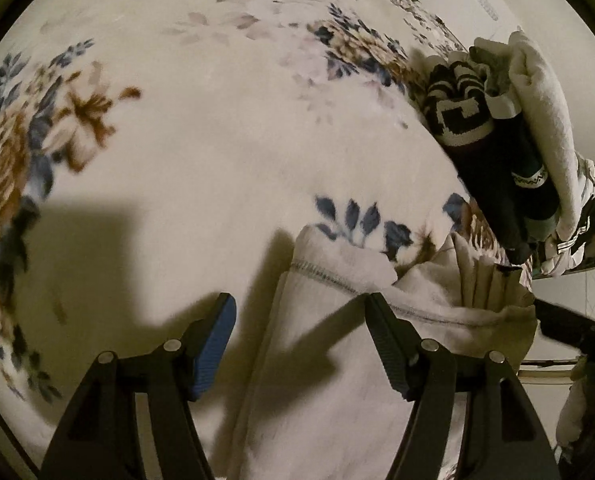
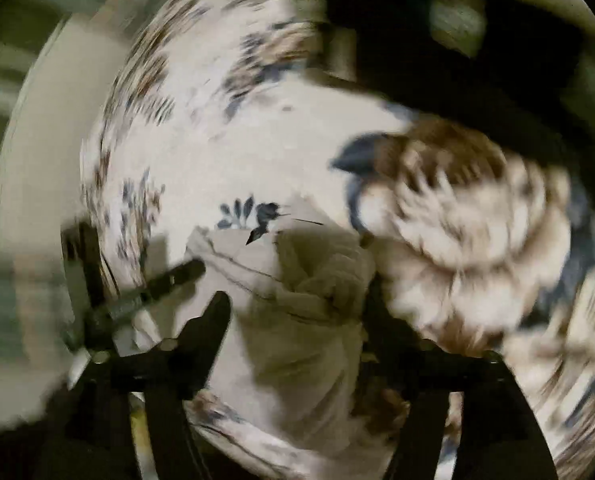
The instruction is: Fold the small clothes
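Left hand-held gripper (image 1: 301,324): tilted steeply downward, jaws standing apart, blue ribbed pads (image 1: 213,352) facing each other, nothing pinched between them. Both black fingers sharp in the left wrist view.

Right hand-held gripper (image 2: 297,316): also angled steeply down, jaws spread wide, no pad pressing on anything. Its view is smeared with blur. One finger of the left gripper shows at the left of that view.

Left gripper (image 1: 301,340), blk arms, blue ribbed fingers (image 1: 213,348), silver screws

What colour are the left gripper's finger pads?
Blue, on black fingers; the pads show best in the left wrist view.
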### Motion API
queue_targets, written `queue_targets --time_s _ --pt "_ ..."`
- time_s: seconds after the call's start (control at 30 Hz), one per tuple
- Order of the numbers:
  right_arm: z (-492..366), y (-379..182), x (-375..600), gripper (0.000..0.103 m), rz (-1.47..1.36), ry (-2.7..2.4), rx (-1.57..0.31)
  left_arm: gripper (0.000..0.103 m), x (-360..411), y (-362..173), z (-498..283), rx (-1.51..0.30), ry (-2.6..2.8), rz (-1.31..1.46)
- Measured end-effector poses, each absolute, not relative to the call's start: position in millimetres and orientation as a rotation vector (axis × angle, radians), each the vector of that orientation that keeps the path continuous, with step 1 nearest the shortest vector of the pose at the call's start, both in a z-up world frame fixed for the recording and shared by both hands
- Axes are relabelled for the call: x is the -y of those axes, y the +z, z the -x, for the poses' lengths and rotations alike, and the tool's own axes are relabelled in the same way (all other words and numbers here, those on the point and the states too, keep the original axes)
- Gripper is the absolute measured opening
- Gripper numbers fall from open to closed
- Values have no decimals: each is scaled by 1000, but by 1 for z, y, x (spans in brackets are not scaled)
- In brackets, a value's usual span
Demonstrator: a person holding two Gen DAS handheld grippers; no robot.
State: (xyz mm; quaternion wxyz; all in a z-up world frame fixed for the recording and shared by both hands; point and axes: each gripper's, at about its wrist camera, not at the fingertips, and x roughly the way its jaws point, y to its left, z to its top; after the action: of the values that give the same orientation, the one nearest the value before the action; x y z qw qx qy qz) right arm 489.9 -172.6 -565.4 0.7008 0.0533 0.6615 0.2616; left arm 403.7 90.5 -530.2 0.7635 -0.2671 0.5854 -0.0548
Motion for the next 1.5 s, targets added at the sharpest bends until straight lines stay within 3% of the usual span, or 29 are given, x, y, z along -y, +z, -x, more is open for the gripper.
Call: queue_targets --time_s 0.17,0.23,0.3,0.37,0.5,0.6,0.63,0.7,0.73,0.9,1.03,1.07,1.1,1.13,1.17,1.5 --pt "-487 -591 130 73 245 799 -1477 65 -82 -529 -415 -1267 -134 530" --pt "-480 -602 123 38 394 841 -1462 65 -80 -527 -417 -1266 -147 519" --pt "-483 -604 125 25 372 847 -1503 65 -79 -523 -417 -1262 -157 506" --pt "-490 -598 132 23 218 887 -1590 65 -79 -517 -416 -1253 -173 504" --pt "-507 -604 163 22 -427 961 -1857 65 -80 -507 -418 -1237 -189 499" --pt "-505 -667 198 24 -842 716 -2093 65 -81 -511 -424 -1249 -182 489" --pt "-507 -676 206 27 -817 648 -2089 65 -80 -514 -427 -1256 -180 483" --pt "-513 -687 224 64 -701 520 -2043 65 -78 -517 -429 -1267 -181 460" --pt "-515 -683 227 69 -652 504 -2011 65 -77 -518 -429 -1269 -185 447" --pt "-513 -611 230 71 -386 509 -1681 65 -75 -528 -429 -1299 -182 438" --pt "-506 -589 220 71 -367 617 -1662 64 -73 -531 -428 -1305 -183 443" --pt "-500 -592 212 67 -321 649 -1689 63 -72 -529 -428 -1296 -191 443" --pt "-498 -593 207 38 -290 656 -1696 52 -71 -527 -428 -1279 -200 440" --pt "-495 -594 202 21 -278 666 -1699 38 -70 -527 -429 -1272 -206 430" --pt "-493 -595 200 20 -266 644 -1691 23 -68 -528 -431 -1281 -199 410" --pt "-516 -630 221 20 -311 427 -1602 25 -73 -548 -443 -1333 -165 437"
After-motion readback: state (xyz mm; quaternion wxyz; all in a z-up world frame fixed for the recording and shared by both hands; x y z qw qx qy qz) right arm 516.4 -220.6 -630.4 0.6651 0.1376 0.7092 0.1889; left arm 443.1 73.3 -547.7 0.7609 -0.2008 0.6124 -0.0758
